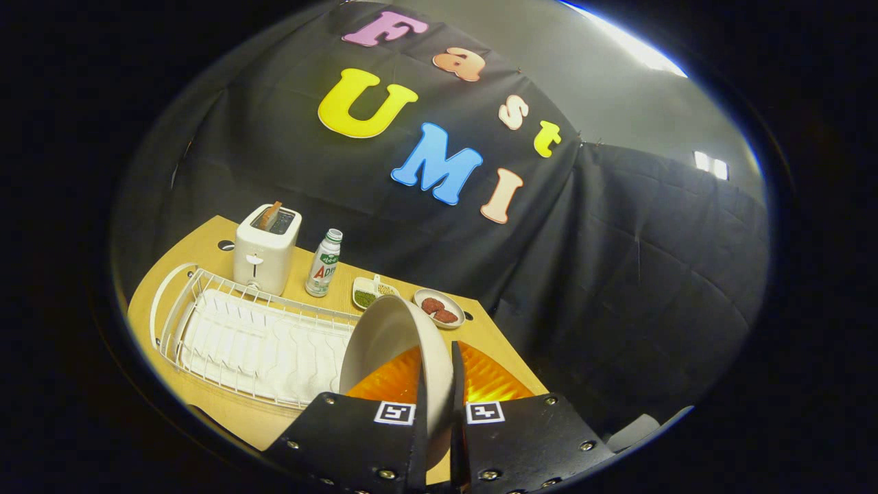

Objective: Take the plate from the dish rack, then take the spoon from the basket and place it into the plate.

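Now hand-held gripper [439,405] grasping plate [394,343] by rim, both fingers pressing it. Plate on edge, lifted beside dish rack [254,336], above bench [226,412]. Broad face turned toward rack; orange mat [487,377] just beyond fingers. Spoon, basket: cannot tell where.

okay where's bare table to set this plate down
The gripper is shut on the plate. Bare wood lies near the fingers, beside the dish rack. The back row, toaster to small dishes, is crowded.
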{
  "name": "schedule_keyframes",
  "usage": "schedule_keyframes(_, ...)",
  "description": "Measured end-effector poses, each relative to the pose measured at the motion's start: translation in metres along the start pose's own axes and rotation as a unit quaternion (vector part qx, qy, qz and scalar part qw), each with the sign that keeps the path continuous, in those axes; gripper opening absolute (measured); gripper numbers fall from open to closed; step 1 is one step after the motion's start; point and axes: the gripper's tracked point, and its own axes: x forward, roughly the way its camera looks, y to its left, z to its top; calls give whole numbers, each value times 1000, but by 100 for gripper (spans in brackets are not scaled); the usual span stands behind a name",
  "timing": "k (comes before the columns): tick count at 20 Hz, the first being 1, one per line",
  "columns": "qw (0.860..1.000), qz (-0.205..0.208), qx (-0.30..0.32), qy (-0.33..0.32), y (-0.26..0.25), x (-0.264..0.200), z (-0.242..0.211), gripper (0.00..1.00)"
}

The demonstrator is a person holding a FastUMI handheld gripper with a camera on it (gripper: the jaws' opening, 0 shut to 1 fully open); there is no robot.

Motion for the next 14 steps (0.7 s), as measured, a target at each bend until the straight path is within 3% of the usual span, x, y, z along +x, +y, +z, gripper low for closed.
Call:
schedule_keyframes(8,997,33,46,53,-5,-23,-74,13)
schedule_keyframes(14,987,61,108,105,6,-24,-126,13)
